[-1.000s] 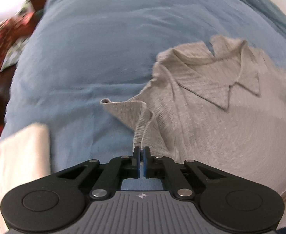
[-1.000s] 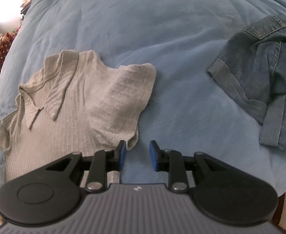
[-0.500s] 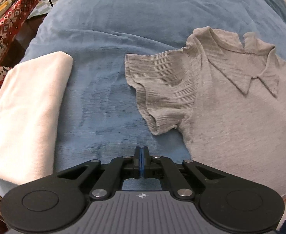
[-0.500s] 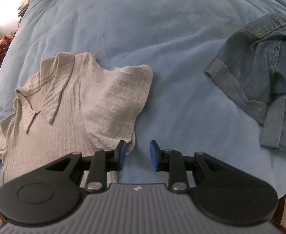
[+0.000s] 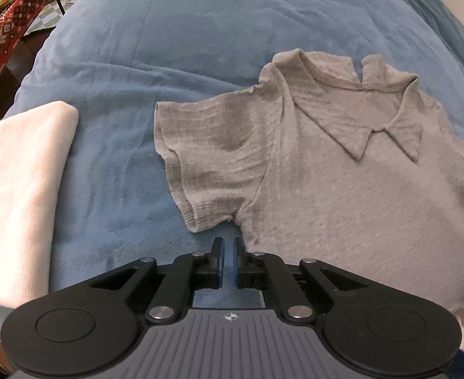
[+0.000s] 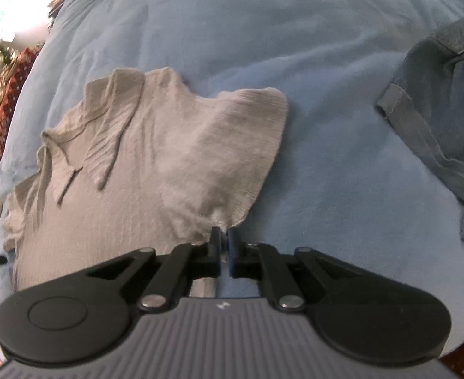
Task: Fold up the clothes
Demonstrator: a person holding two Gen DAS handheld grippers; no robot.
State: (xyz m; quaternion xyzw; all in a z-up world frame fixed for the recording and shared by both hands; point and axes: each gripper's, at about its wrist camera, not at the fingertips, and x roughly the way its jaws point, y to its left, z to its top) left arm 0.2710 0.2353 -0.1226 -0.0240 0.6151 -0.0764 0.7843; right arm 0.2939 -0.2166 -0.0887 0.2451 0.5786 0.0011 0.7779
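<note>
A grey collared short-sleeved shirt (image 5: 342,189) lies face up on a blue blanket (image 5: 168,47). In the left wrist view its sleeve (image 5: 213,158) is spread flat. My left gripper (image 5: 227,249) sits just below the underarm, shut, with only blanket showing at its tips. In the right wrist view the same shirt (image 6: 156,173) has its other sleeve (image 6: 241,145) spread out. My right gripper (image 6: 224,237) is shut on that sleeve's lower edge by the underarm, where the cloth puckers at the pads.
A folded white cloth (image 5: 20,189) lies on the blanket left of the shirt. A crumpled denim garment (image 6: 437,94) lies to the shirt's right. A red patterned cloth (image 5: 7,31) covers furniture beyond the blanket's left edge. Bare blanket (image 6: 326,189) separates shirt and denim.
My left gripper let go of the lifted sleeve, which now lies flat, and drew back toward the underarm. My right gripper's jaws, open before, have closed on the other sleeve's lower edge.
</note>
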